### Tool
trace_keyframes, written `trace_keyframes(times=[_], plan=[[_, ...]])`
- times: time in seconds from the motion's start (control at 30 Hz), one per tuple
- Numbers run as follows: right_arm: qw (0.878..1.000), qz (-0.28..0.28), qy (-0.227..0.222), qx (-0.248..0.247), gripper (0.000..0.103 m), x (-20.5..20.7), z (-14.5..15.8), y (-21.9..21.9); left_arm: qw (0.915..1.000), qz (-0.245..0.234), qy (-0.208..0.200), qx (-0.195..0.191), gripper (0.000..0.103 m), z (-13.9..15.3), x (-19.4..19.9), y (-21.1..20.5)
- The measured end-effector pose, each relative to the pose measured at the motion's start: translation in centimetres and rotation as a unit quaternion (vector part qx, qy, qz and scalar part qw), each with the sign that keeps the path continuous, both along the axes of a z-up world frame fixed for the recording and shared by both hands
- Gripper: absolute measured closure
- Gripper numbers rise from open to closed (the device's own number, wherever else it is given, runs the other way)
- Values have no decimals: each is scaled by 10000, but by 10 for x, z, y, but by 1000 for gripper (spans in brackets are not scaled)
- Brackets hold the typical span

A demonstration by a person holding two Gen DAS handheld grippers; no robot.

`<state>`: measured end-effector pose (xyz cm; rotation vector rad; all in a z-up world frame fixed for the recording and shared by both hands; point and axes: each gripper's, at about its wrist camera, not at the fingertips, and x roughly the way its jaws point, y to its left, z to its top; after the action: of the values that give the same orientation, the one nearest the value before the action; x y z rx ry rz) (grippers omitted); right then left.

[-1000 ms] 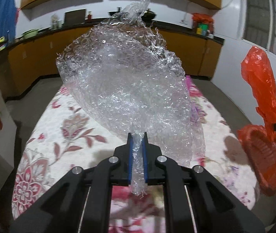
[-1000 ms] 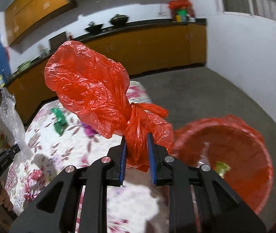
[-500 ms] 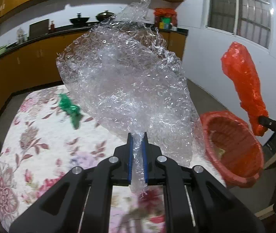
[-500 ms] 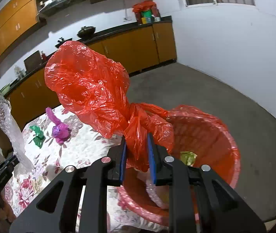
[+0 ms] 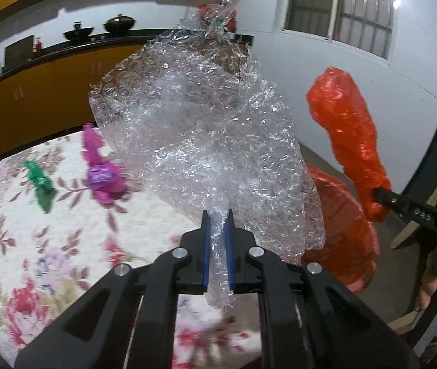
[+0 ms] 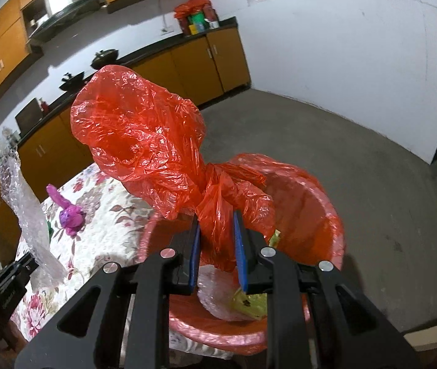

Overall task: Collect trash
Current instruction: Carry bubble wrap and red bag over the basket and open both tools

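Left gripper [image 5: 218, 233] closed narrow on the twisted lower end of a sheet of bubble wrap [image 5: 200, 141], held up in the air above the flowered table [image 5: 34, 246]. Right gripper [image 6: 217, 246] clamped on the neck of a red plastic bag [image 6: 138, 135], raised directly over the red basket [image 6: 320, 203] beside the table edge. Inside the basket, a yellow-green scrap [image 6: 249, 303] and some clear plastic [image 6: 209, 292]. Still lying on the table: a purple wrapper [image 5: 101, 175] and, near it, a green wrapper [image 5: 40, 184], apart from each other. Behind, orange cabinets [image 6: 187, 67] along a dark counter.
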<state>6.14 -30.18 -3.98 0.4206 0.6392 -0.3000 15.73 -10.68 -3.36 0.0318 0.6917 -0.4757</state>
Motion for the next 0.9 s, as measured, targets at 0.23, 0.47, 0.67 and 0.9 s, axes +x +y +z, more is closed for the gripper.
trace_keyframes(times=[0.23,0.47,0.67,0.9], plan=[[9994,-255,69,220,83,-6,-7,-22,9989,-422,200,13,93,-13,1,-43],[9983,-414,163,367,82,-7,-15,-33,9967,-735,342,53,92,-24,3,-74],[9982,-355,230,430,69,-6,-22,-41,9945,-913,509,74,75,-38,6,-92],[9982,-412,263,344,57,-12,-25,-43,9955,-734,581,151,61,-51,8,-80]])
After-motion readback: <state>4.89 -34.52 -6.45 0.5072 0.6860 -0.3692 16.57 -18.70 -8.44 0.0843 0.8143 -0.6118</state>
